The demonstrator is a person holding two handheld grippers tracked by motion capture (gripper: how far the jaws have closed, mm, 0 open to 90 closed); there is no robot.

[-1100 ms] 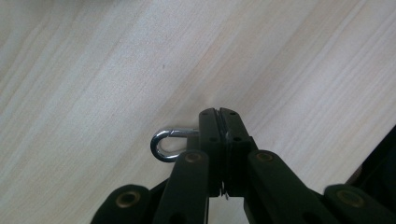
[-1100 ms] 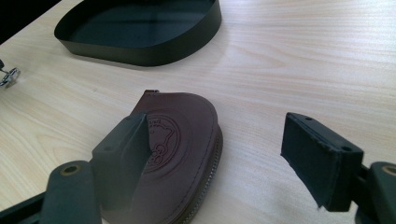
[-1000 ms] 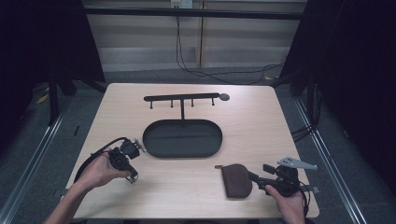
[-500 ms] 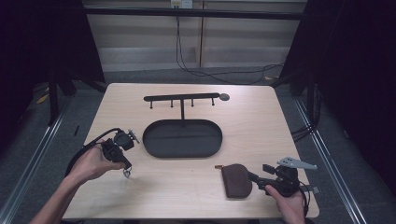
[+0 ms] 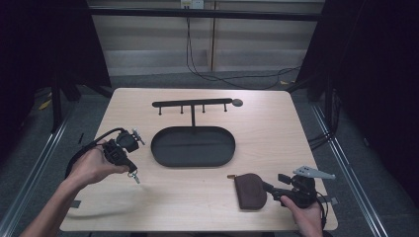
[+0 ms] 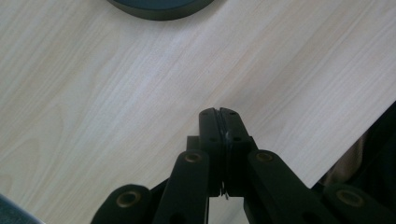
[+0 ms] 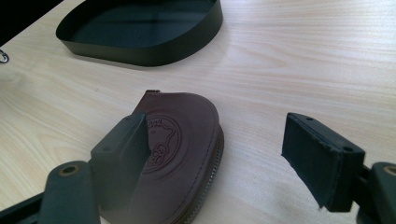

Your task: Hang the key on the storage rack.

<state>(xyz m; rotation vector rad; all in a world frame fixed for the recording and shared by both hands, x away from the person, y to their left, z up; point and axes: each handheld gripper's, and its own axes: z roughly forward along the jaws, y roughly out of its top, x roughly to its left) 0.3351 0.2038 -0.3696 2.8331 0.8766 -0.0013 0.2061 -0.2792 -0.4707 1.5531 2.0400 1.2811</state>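
- Left gripper (image 5: 134, 175): jaws pressed together, with a thin metal sliver pinched in the seam. The left gripper view shows that seam close up; the high view instead shows a small metal clip (image 5: 135, 177) dangling at the tips, above the table (image 5: 276, 128).
- Left gripper view also catches the tray (image 6: 159, 8) rim at its top edge and bare wood below the jaws.
- Right gripper (image 5: 269, 187): jaws spread apart, nothing clamped. In the right gripper view the brown leather pouch (image 7: 180, 154) lies flat on the table, partly behind one jaw and not under the other, with its stamped round emblem and zipper edge visible. That detail is too small to read from the high view.
- High view places the pouch (image 5: 249, 191) near the table's front edge, just right of centre, in front of the tray (image 5: 192, 146), with the right gripper's tips at its right side.
- High view adds the black hook rack (image 5: 192, 103) standing behind the tray.
- Versus a second ago: the left hand (image 5: 94, 165) sits higher and further left in the high view, clip lifted off the wood. Right hand (image 5: 304, 207), pouch, tray and rack are unchanged.
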